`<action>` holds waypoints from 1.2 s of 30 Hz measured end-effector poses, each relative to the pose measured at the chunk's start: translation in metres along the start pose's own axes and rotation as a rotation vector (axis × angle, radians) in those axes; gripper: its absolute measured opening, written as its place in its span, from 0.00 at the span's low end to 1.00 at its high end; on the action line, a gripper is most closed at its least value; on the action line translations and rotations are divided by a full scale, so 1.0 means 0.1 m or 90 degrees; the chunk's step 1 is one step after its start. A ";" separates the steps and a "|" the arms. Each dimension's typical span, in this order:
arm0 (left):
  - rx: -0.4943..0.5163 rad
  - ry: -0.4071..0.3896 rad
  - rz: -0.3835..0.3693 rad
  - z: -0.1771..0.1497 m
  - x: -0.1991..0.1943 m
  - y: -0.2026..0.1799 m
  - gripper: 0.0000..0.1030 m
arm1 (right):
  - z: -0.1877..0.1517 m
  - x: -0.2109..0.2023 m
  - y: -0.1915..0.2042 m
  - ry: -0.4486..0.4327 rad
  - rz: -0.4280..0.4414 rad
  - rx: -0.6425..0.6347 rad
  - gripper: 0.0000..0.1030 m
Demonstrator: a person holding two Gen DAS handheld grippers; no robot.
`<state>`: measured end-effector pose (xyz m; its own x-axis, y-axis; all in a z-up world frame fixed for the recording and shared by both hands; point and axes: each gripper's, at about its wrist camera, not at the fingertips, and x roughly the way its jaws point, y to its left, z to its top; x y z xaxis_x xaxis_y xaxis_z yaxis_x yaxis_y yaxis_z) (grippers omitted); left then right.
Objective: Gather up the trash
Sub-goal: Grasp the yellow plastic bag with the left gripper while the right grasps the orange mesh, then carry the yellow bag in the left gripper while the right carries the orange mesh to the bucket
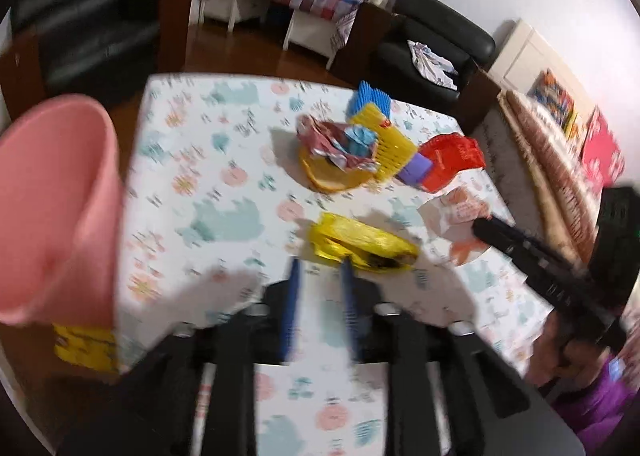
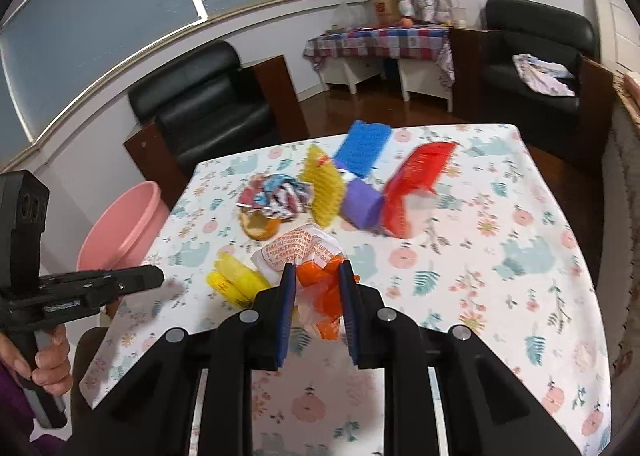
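Note:
My right gripper is shut on a crumpled orange and white wrapper, held just above the flowered table. The left wrist view shows that gripper at the right with the wrapper at its tip. My left gripper is open with nothing between its blue pads. A yellow wrapper lies on the table just beyond its tips, also seen in the right wrist view. A pink bin stands off the table's left edge, close to the left gripper.
A yellow bowl holds crumpled red, white and blue wrappers. Behind it lie yellow, blue and red brushes and a purple roll. Another yellow packet shows below the bin. Black armchairs stand around.

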<state>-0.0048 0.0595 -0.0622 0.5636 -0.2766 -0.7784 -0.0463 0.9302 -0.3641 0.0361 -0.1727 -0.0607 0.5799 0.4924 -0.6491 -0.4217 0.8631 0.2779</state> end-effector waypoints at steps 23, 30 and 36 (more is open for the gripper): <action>-0.162 0.115 0.036 0.28 0.72 -0.16 0.47 | -0.17 0.21 0.31 0.072 0.047 -0.090 0.21; -0.091 0.100 0.073 0.21 0.73 -0.24 0.47 | -0.16 0.07 0.18 0.061 0.037 -0.064 0.21; -0.034 0.090 0.085 0.12 0.68 -0.29 0.23 | -0.15 -0.04 0.03 0.052 0.009 -0.040 0.21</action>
<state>0.0448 0.0171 -0.0985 0.4287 -0.1865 -0.8840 -0.1581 0.9479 -0.2766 0.0219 -0.1743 -0.0683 0.5153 0.4918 -0.7018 -0.4742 0.8458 0.2445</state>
